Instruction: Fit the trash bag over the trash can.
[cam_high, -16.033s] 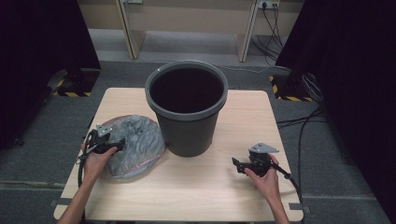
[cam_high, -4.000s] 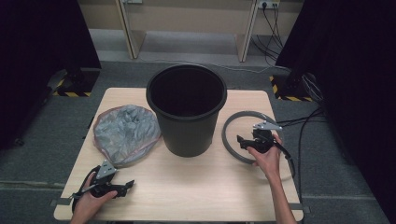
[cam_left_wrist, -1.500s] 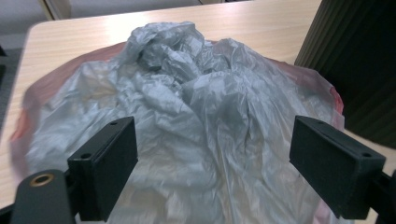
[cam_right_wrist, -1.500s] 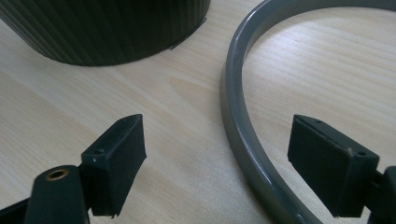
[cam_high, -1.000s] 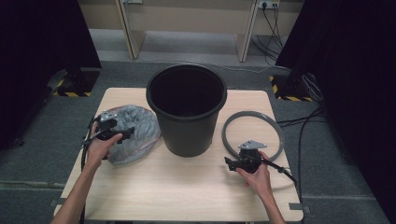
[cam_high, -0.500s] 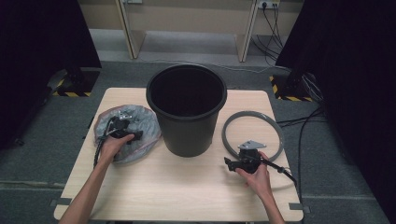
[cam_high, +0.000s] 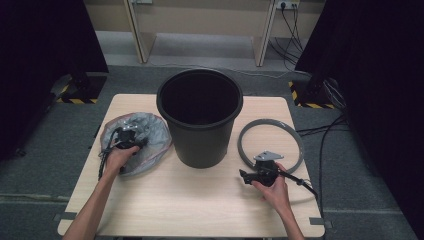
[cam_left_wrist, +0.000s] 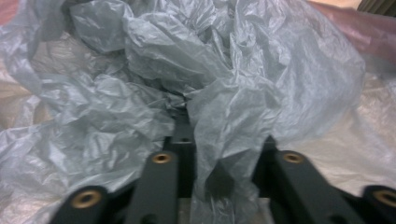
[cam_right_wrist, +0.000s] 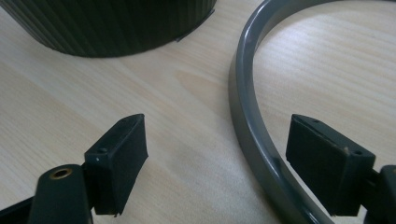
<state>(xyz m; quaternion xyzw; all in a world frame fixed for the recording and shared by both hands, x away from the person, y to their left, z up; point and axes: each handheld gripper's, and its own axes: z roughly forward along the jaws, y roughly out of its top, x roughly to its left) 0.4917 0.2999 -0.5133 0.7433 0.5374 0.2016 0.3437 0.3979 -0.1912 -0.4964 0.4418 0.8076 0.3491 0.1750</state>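
While left tongs (cam_left_wrist: 224, 154) pinch the unlabelled bag (cam_left_wrist: 140, 93).

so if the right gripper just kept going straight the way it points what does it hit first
Most likely the grey ring: its band already lies between the open jaws of the right gripper, nearer one jaw. Past that, the black bucket stands farther ahead, though depth is hard to judge.

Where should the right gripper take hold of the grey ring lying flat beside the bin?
Probably the near arc of the grey ring, from above. It lies flat on the table, so only its thin band fits between jaws. The right gripper already stands open astride that arc.
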